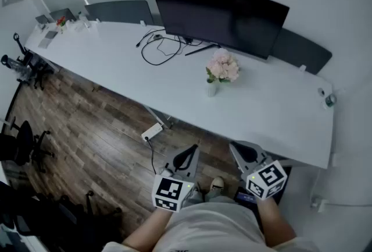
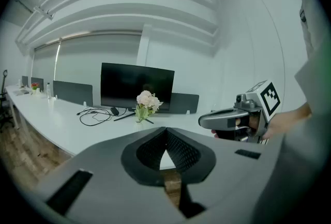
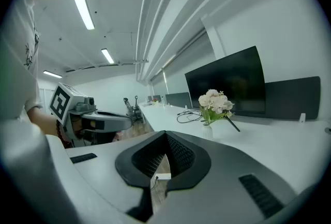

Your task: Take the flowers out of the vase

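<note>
head view, flowers: pink-white bunch (image 1: 223, 66) standing upright in a small pale vase (image 1: 211, 88) on the white desk (image 1: 273, 117), just in front of the monitor (image 1: 221, 15).
head view, grippers: left gripper (image 1: 187, 155) and right gripper (image 1: 241, 152) side by side by the near desk edge, well apart from the vase, carrying nothing.
left gripper view, jaws: pressed together, nothing between them; the bunch is far ahead, slightly left of the jaw line.
right gripper view, jaws: pressed together as well, empty; the vase is ahead and to the right, with leaves spreading above its neck.
step in hand (judged): the approach; the task is at its start.
grip: part one gripper's jaws before arriving, come in level at the stems just above the vase mouth, not at the blooms, which would crush.
vase: steady it low on the body with the other gripper; it looks light and narrow, likely to tip or lift with the stems.
pull: straight up until the stems clear the rim.
risk: black cable (image 1: 160, 50) and monitor foot lie close behind, so keep the reach short.
</note>
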The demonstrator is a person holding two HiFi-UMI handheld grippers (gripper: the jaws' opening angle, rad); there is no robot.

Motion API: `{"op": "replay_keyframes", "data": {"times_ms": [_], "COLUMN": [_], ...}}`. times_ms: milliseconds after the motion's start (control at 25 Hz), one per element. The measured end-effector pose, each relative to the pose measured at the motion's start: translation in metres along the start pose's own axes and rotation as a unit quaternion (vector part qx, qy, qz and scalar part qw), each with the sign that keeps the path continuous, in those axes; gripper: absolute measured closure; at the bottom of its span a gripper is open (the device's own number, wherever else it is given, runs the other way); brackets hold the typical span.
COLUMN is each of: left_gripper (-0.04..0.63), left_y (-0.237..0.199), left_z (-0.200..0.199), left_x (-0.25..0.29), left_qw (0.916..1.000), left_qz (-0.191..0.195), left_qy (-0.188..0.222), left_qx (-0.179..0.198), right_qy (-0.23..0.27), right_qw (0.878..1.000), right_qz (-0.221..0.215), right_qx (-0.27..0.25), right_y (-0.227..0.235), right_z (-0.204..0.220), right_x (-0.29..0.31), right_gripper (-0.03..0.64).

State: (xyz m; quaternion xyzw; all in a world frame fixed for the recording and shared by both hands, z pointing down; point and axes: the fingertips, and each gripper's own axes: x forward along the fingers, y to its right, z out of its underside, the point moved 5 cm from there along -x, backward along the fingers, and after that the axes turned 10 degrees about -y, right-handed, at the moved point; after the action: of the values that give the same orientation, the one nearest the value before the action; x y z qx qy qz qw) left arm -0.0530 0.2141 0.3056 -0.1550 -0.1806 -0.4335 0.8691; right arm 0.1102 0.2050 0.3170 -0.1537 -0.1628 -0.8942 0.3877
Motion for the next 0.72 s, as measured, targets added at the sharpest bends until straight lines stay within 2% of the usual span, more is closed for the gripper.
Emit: {"op": "replay_keyframes", "data": {"times_ms": [360, 560, 720], "left_gripper": [0.592, 0.592, 0.592], "left_y": [-0.004, -0.011, -0.02], "left_z": [-0.003, -0.004, -0.001], "left_x": [0.001, -0.005, -0.013], "left_qw": [0.9999, 0.9998, 0.9997], "left_qz": [0.01, 0.015, 0.018], "left_qy": [0.002, 0.007, 0.01], "left_qx": [0.007, 0.009, 0.01], "right_qy": [-0.01, 0.027, 0.035], "right_qw": [1.0, 0.999, 0.999], "right_qz": [0.003, -0.007, 0.001], "right_qx": [-0.003, 0.029, 0.024], "right_y": [-0.002, -0.008, -0.019], "right_z": [0.0, -0.011, -0.013], "right_x": [0.006, 0.004, 0.01], "right_gripper": [0.586, 0.584, 0.584]}}
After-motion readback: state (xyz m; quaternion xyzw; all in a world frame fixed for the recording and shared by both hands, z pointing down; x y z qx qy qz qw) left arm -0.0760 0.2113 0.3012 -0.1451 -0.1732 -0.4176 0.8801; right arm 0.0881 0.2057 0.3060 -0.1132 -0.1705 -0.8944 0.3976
